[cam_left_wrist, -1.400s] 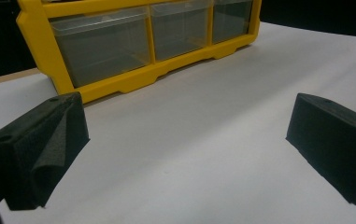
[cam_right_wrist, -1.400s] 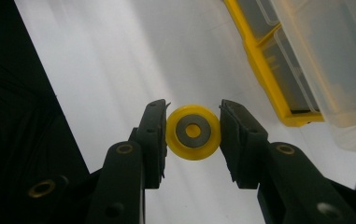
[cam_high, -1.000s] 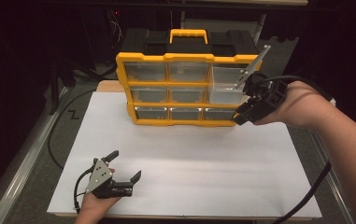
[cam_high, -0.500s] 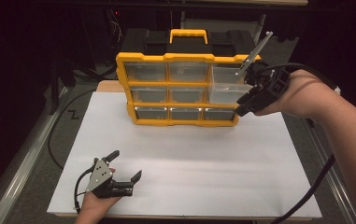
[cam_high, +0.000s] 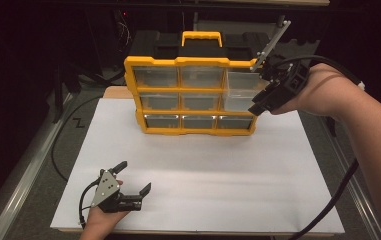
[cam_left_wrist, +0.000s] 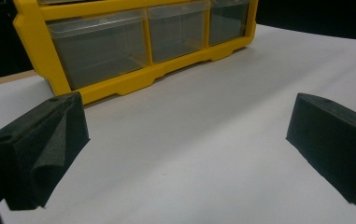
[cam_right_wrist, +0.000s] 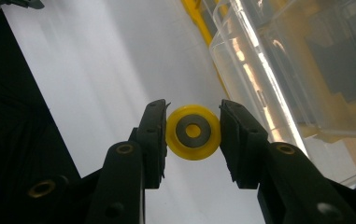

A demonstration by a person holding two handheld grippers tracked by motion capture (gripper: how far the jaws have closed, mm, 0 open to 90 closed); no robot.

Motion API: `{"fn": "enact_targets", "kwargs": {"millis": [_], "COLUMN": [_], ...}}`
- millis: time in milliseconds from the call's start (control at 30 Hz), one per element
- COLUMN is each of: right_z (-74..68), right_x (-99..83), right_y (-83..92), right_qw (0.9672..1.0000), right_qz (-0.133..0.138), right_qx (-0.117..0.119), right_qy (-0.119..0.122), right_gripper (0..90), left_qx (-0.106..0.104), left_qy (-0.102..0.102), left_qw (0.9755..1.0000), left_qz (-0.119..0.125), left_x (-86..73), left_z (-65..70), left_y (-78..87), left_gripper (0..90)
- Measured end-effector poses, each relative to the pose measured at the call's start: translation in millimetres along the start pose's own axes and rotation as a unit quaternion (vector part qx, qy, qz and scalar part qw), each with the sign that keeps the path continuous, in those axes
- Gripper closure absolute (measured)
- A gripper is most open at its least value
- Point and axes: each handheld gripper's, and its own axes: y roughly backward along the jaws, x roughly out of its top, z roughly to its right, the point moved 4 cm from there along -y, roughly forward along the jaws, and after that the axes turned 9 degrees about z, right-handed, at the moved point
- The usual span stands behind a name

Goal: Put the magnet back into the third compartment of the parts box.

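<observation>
A yellow organizer (cam_high: 193, 95) with clear drawers is stood upright at the far side of a white sheet (cam_high: 198, 175) on the table. A black-and-yellow handle (cam_high: 201, 39) is seen on its top. Three rows of three drawers are shown in the high view.

The right gripper (cam_high: 273, 92) is held at the organizer's right edge, level with the upper two rows. In the right gripper view, a yellow wheel (cam_right_wrist: 193, 132) with a grey hub is clamped between the two jaws of the right gripper (cam_right_wrist: 193, 140); both pads are pressed against its rim. A clear drawer (cam_right_wrist: 297, 65) is seen pulled out just beside the wheel, up and to the right in that view. The wheel is held in the air above the sheet, outside the drawer.

The left gripper (cam_high: 130, 187) is rested low over the near left part of the sheet, well apart from the organizer. Its jaws are spread wide with nothing between them. In the left gripper view, the left gripper (cam_left_wrist: 185, 149) is aimed at the bottom row of drawers (cam_left_wrist: 157, 37), and bare sheet (cam_left_wrist: 203, 140) is seen between the jaws.
</observation>
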Motion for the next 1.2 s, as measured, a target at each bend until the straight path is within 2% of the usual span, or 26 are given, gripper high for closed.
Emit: {"fn": "enact_targets", "kwargs": {"millis": [900, 1200], "right_z": [19.4, 28.1], "right_x": [20.2, 23.3], "right_y": [6.7, 4.2], "right_qw": [0.9998, 0.9996], "right_qz": [0.006, -0.001], "right_qx": [-0.017, -0.022], "right_qy": [-0.01, -0.016], "right_gripper": [65.1, 65.0], "left_qx": [-0.004, -0.004], "left_qy": [-0.003, -0.003], "left_qw": [1.0, 1.0], "left_qz": [-0.002, -0.001], "left_x": [0.1, 0.4], "left_z": [-1.0, -0.6], "left_y": [0.5, 0.9], "left_gripper": [0.1, 0.1]}}
